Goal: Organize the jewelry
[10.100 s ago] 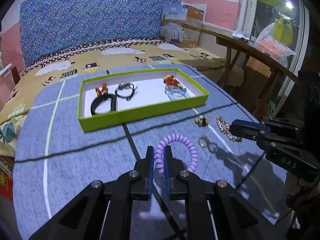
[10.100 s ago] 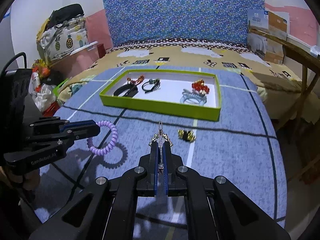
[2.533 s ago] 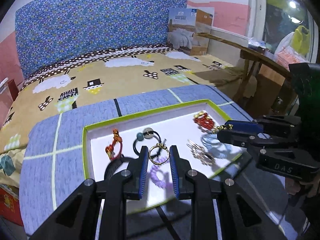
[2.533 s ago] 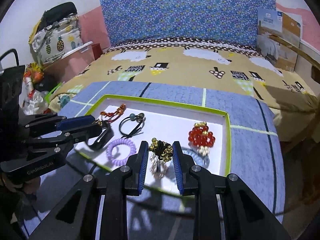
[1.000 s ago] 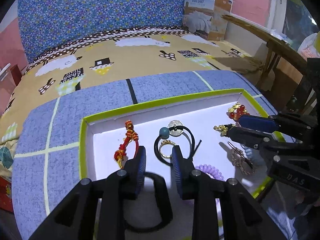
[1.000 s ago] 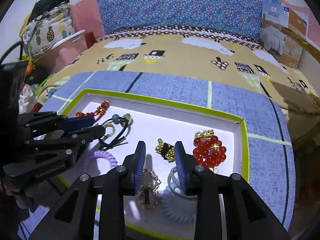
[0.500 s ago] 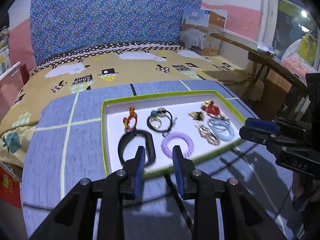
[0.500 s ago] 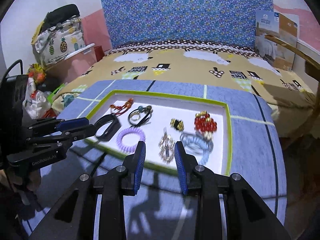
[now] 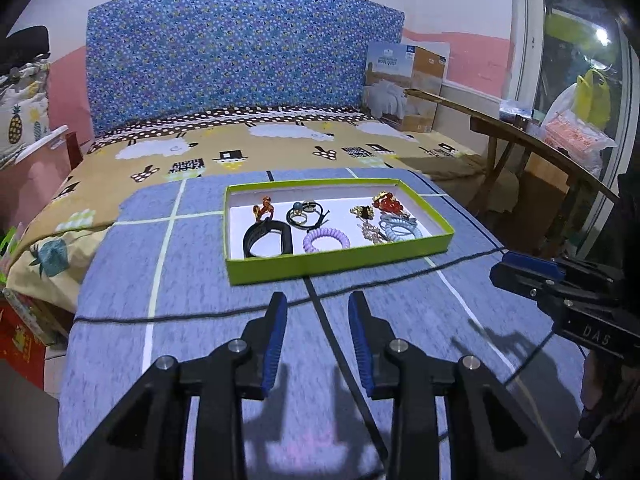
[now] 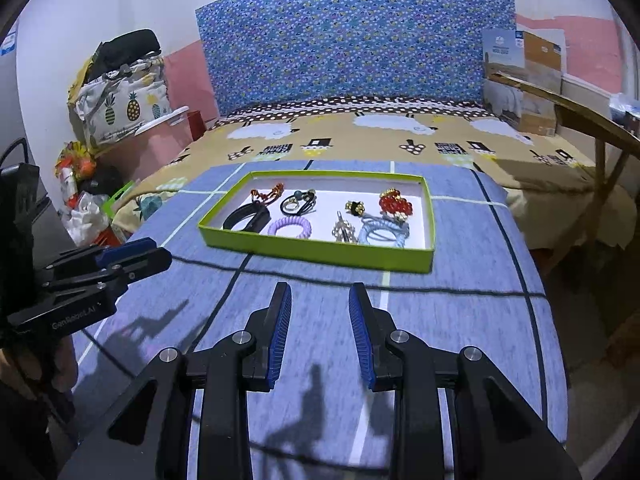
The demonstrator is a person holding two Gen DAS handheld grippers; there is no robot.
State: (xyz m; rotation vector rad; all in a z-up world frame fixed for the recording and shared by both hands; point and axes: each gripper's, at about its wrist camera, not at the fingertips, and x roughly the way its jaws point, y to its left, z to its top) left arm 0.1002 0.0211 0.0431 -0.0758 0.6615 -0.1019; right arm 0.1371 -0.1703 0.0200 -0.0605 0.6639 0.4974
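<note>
I hold my left gripper (image 9: 317,316) above the blue checked cloth (image 9: 192,280) that covers the counter, its fingers (image 9: 276,332) spread apart with nothing between them. My right gripper (image 10: 319,308) hangs over the same cloth, its fingers (image 10: 360,332) likewise released and bare. Each gripper shows at the edge of the other's view, well short of the box.

Ahead of both sits the green tray (image 9: 340,258), a shallow box with a white floor, resting flat on the cloth. All the jewelry I can see lies inside it. At the near left is a black band (image 9: 267,238), and just beyond it a red and orange beaded piece (image 9: 264,210). Next to that lies a black hair tie with a teal bead (image 9: 306,214). A purple spiral tie (image 9: 326,239) rests near the front wall. To its right lie a gold chain piece (image 9: 370,232) and a pale blue spiral tie (image 9: 400,229), touching each other. Behind them sit a small black and gold piece (image 9: 362,211) and a red bead cluster (image 9: 387,203).

Beyond the counter stretches a bed (image 9: 280,148) with a sheep-patterned sheet and a blue floral headboard (image 9: 240,68).
</note>
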